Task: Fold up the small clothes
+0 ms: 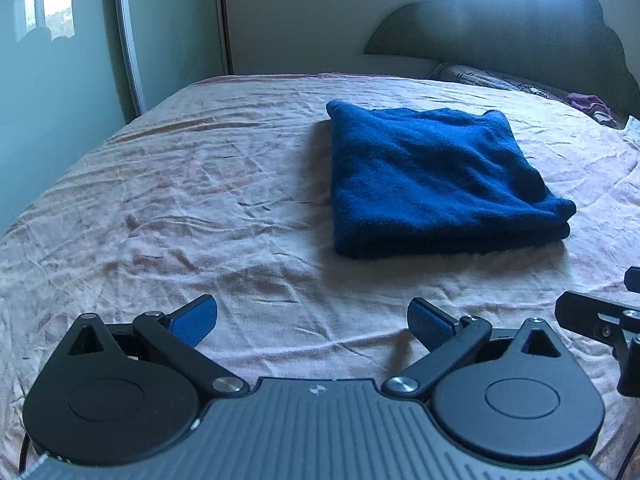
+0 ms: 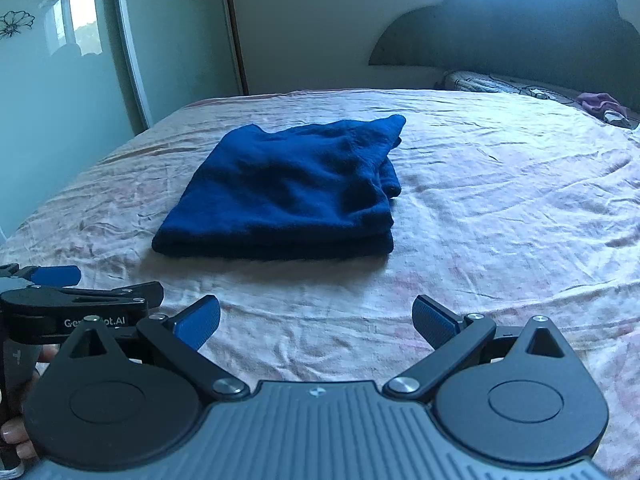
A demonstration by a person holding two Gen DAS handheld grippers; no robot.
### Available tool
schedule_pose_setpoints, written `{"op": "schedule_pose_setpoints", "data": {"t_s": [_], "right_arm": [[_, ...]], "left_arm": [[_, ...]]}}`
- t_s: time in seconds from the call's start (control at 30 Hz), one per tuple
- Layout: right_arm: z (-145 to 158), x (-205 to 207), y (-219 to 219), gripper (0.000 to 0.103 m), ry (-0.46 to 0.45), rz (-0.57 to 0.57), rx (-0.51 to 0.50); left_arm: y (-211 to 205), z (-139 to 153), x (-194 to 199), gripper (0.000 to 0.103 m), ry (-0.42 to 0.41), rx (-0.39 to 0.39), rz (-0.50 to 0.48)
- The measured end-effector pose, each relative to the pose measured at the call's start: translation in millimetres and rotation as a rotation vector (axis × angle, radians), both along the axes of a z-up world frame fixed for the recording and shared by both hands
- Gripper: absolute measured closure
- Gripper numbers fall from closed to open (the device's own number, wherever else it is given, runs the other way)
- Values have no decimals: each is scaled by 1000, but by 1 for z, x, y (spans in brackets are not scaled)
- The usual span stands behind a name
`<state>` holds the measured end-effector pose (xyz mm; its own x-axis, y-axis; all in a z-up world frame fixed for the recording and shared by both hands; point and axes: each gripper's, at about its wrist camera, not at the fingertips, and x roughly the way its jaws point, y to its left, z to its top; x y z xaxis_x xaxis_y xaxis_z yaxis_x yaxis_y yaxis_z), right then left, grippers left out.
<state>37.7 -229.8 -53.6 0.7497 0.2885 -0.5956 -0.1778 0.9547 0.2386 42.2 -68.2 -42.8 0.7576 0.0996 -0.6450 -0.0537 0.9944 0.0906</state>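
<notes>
A dark blue fleecy garment (image 1: 436, 180) lies folded into a thick rectangle on the pink bedsheet (image 1: 160, 200). It also shows in the right wrist view (image 2: 292, 192), left of centre. My left gripper (image 1: 312, 320) is open and empty, hovering over the sheet short of the garment's near edge. My right gripper (image 2: 316, 322) is open and empty too, held back from the garment's near fold. The right gripper's side shows at the right edge of the left wrist view (image 1: 600, 320). The left gripper shows at the left edge of the right wrist view (image 2: 72, 304).
A dark scalloped headboard (image 2: 520, 32) stands at the far right with a patterned pillow (image 2: 480, 82) and a small purple cloth (image 2: 600, 104). A glossy wardrobe (image 2: 60, 60) lines the bed's left side. The wrinkled sheet spreads all round the garment.
</notes>
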Motion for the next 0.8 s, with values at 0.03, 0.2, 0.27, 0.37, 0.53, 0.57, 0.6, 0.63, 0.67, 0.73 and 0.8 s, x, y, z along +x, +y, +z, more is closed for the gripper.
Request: {"op": "schedule_pose_setpoints", "data": {"t_s": [0.03, 0.2, 0.27, 0.37, 0.53, 0.57, 0.6, 0.63, 0.67, 0.73, 0.8], "right_arm": [[0, -1, 0, 0, -1, -1, 0], [1, -2, 1, 0, -1, 4, -3], [0, -2, 1, 0, 3, 3, -3], [0, -1, 1, 0, 7, -1, 2], [-1, -1, -1, 0, 12, -5, 9], [-1, -1, 0, 0, 12, -3, 9], [-1, -1, 0, 0, 12, -2, 8], [-1, -1, 0, 0, 11, 0, 6], [-1, -2, 1, 0, 10, 1, 4], [-1, -2, 1, 0, 11, 1, 3], [-2, -1, 1, 0, 15, 3, 5]], "left_arm": [[0, 0, 0, 1, 2, -4, 2], [2, 0, 0, 1, 2, -11, 1], [2, 0, -1, 1, 3, -6, 0], [1, -1, -1, 1, 6, -6, 2], [2, 0, -1, 1, 8, -10, 5], [2, 0, -1, 1, 9, -11, 6], [3, 0, -2, 1, 10, -11, 7], [3, 0, -1, 1, 10, -12, 9], [3, 0, -1, 1, 11, -14, 9], [4, 0, -1, 1, 13, -15, 10], [4, 0, -1, 1, 15, -17, 11]]}}
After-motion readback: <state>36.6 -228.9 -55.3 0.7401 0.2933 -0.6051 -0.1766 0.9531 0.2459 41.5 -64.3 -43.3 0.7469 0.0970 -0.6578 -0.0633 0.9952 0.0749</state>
